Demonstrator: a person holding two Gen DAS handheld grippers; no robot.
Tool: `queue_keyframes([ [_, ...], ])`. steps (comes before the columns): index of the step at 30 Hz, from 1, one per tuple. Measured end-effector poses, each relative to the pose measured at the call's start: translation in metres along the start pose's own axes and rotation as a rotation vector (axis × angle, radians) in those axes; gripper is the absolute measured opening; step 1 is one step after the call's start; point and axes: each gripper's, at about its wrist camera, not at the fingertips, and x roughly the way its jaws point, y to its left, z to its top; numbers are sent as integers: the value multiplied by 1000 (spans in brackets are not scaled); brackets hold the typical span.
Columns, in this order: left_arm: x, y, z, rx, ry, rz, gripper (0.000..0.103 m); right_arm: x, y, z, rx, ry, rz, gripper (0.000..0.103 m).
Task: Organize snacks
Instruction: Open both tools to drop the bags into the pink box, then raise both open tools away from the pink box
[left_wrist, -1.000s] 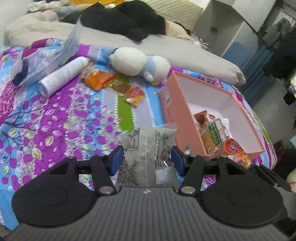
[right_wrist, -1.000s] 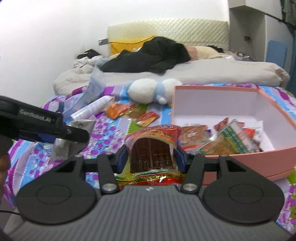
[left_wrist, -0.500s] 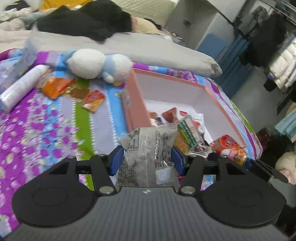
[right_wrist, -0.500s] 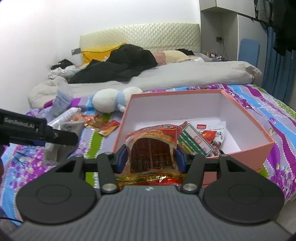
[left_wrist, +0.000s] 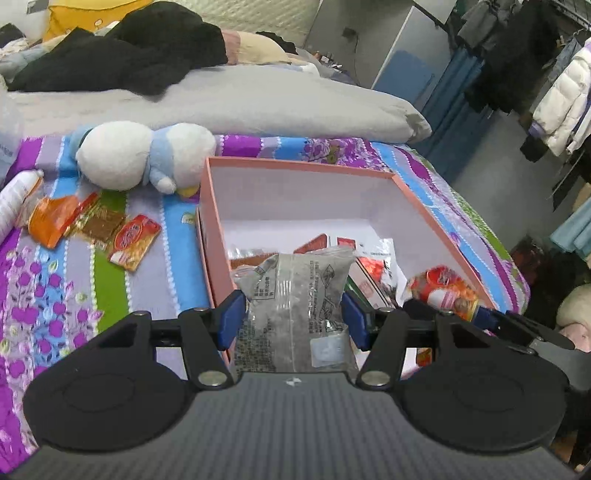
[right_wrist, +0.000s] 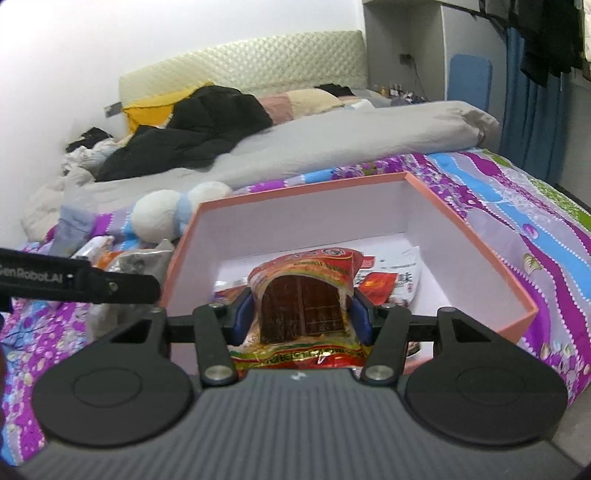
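A pink box (left_wrist: 436, 218) (right_wrist: 476, 251) with a white inside lies on the flowered bedspread and holds several snack packets. My left gripper (left_wrist: 291, 317) is shut on a grey see-through snack bag (left_wrist: 295, 295), held over the box's near left corner. My right gripper (right_wrist: 301, 315) is shut on a red and yellow snack packet (right_wrist: 306, 291) with a dark brown window, held above the box's near edge. That red packet (left_wrist: 443, 291) and the right gripper's tip also show at the right in the left wrist view. Three orange and red packets (left_wrist: 92, 225) lie on the bedspread left of the box.
A white and blue plush toy (left_wrist: 140, 155) lies just beyond the box's far left corner. A white tube (left_wrist: 14, 199) sits at the far left. A grey quilt (left_wrist: 240, 99) and black clothes (left_wrist: 122, 55) cover the far bed. The bed edge drops off at the right.
Both grippers have carried their packets rightward across the bed to the box. The box now sits straight ahead in both views, and the loose packets have slid off to the left.
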Motion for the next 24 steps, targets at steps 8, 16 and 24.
queue_keyframes([
  [8, 30, -2, 21, -18, 82, 6, 62, 31, -26, 6, 33, 120, -22, 58],
  [16, 34, -9, 24, 4, 91, 19, 64, 40, -30, 8, 59, 150, -33, 82],
  [24, 18, -6, 16, 5, 52, 13, 67, 28, -35, 7, 90, 115, -28, 82],
])
